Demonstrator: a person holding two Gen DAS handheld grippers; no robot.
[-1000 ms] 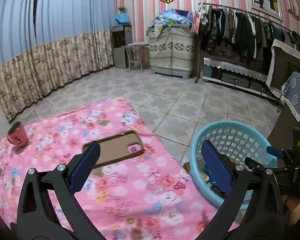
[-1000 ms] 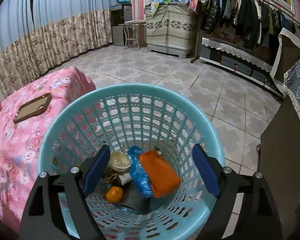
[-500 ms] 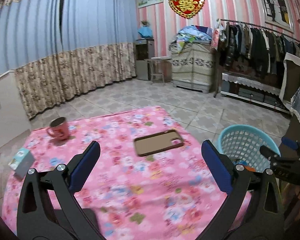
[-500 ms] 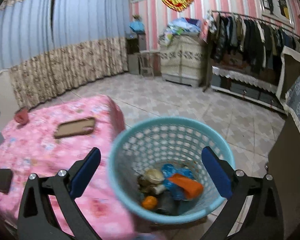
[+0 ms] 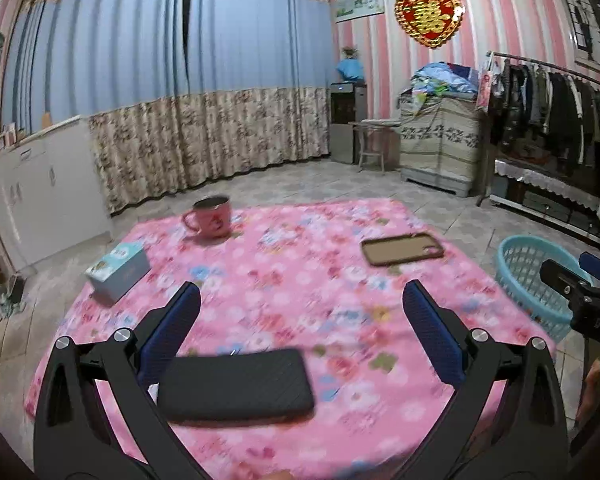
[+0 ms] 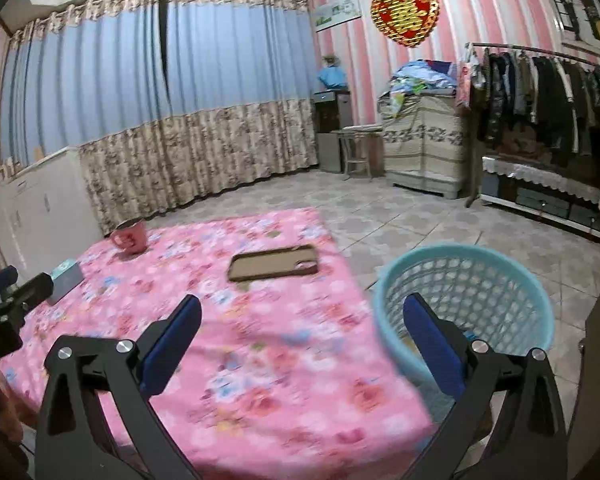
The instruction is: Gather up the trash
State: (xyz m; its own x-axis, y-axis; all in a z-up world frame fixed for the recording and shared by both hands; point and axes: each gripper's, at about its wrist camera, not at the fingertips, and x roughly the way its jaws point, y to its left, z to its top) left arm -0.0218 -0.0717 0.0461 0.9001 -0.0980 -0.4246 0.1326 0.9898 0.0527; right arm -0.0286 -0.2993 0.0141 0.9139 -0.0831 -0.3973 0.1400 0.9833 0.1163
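A light blue mesh basket (image 6: 460,280) stands on the floor beside the right edge of the table; its contents are mostly hidden behind my finger. In the left wrist view the basket (image 5: 528,280) sits at far right. My right gripper (image 6: 303,307) is open and empty, hovering over the table's right corner, next to the basket. My left gripper (image 5: 302,300) is open and empty above the pink floral tablecloth (image 5: 300,264), just beyond a flat black case (image 5: 236,384). The right gripper's tip (image 5: 580,276) shows at that view's right edge.
On the tablecloth (image 6: 260,340) lie a brown phone case (image 6: 274,263), a pink mug (image 6: 130,237) and a small blue-white box (image 5: 118,272). The mug (image 5: 210,216) and phone case (image 5: 402,249) sit farther back. A clothes rack (image 6: 540,100) and a white cabinet (image 5: 40,200) line the walls.
Both grippers have drawn back from the basket and swung left over the table. The basket has slid to the right in both views, and the black case has come into the left view.
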